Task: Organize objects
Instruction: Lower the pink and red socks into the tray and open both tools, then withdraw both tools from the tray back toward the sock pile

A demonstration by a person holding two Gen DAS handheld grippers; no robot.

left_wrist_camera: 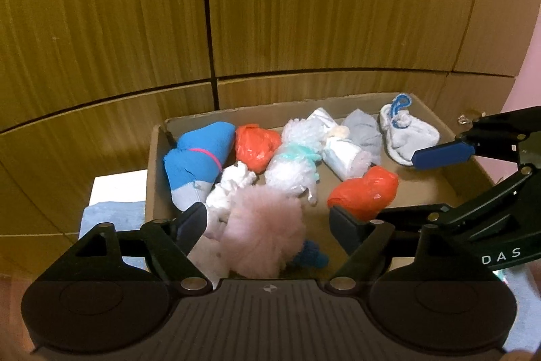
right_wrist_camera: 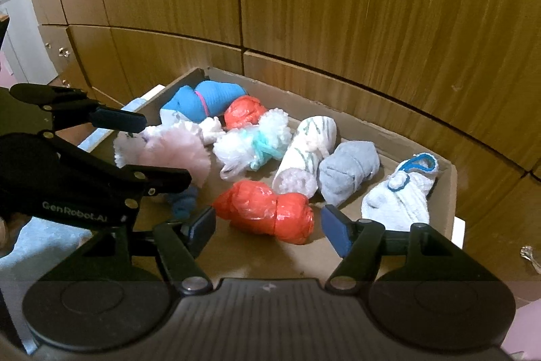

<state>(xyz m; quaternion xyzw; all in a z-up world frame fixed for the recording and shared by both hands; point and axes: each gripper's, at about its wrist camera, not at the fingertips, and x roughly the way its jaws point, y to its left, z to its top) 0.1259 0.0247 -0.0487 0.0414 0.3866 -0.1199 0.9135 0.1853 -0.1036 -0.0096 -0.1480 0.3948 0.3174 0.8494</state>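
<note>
In front of the wooden cabinet doors (left_wrist_camera: 304,5), a cardboard box (right_wrist_camera: 449,192) is sitting with bundled objects lying inside it. "GenRobot.AI" is showing in white on the left gripper (left_wrist_camera: 267,225), and "DAS" on the right gripper (right_wrist_camera: 267,225). Both tongs are hanging spread wide, pinching nothing. The near orange plastic bundle (right_wrist_camera: 267,212) is lying just ahead of the right gripper, its long axis running left to right across the box floor. A pink fluffy pompom (left_wrist_camera: 263,235) is lying between the left fingers, whether touching I cannot tell. A blue sock roll (left_wrist_camera: 196,158) is pointing toward the box's back left corner, and a white sock with blue cord (right_wrist_camera: 402,192) is resting against the right wall.
</note>
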